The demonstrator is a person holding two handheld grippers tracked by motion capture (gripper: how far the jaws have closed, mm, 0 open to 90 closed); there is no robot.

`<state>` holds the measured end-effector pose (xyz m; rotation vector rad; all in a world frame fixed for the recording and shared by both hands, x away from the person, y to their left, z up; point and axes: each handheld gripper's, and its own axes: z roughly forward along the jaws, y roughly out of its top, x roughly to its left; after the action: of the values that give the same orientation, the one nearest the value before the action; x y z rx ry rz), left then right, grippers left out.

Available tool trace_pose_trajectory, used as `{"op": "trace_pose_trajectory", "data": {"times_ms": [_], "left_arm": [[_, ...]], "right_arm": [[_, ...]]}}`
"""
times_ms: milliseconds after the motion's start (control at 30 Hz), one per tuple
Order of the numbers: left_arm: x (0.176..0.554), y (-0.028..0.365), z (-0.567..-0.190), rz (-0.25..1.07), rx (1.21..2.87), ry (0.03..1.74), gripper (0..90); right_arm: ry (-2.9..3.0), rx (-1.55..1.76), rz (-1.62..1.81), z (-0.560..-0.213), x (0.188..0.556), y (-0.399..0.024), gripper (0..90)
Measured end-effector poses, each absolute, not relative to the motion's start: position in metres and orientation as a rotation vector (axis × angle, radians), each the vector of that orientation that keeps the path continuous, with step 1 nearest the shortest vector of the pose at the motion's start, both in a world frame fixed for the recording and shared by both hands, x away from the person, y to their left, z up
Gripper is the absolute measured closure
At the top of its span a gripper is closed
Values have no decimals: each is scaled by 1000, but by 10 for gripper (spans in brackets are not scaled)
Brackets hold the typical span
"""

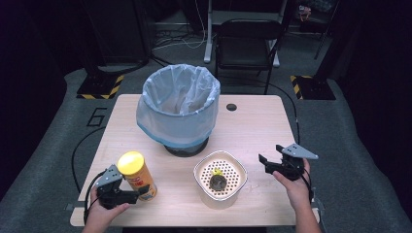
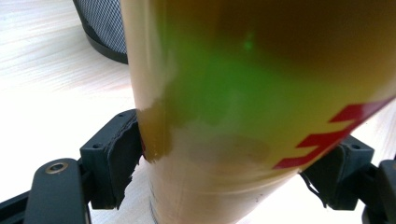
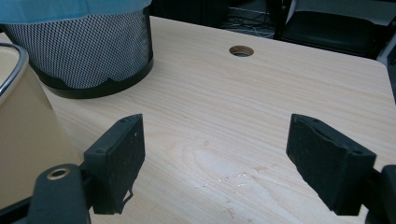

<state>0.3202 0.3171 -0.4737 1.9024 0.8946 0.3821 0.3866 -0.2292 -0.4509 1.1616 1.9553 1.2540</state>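
The yellow can [image 1: 138, 175] stands near the left front corner of the table [image 1: 252, 126], its long axis close to upright with the top leaning slightly left. It sits directly between the jaws of the left gripper [image 1: 127, 195], which meet it low on the body from the near side; the pads [image 2: 122, 154] lie against its wall, so the can appears clamped. The lined bin [image 1: 178, 109] lies beyond it, far and to the right. The right gripper [image 1: 272, 158] hovers at the right, jaws apart and holding nothing, well clear of the can; the left hand [image 1: 104, 213] is plainly the nearer.
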Motion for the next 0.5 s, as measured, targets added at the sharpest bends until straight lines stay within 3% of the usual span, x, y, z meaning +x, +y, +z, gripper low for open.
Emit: {"op": "trace_pose_trajectory", "data": {"times_ms": [500], "left_arm": [[318, 317, -466, 427, 1954, 870, 239]], "right_arm": [[1957, 1163, 1247, -454, 387, -228, 206]]}}
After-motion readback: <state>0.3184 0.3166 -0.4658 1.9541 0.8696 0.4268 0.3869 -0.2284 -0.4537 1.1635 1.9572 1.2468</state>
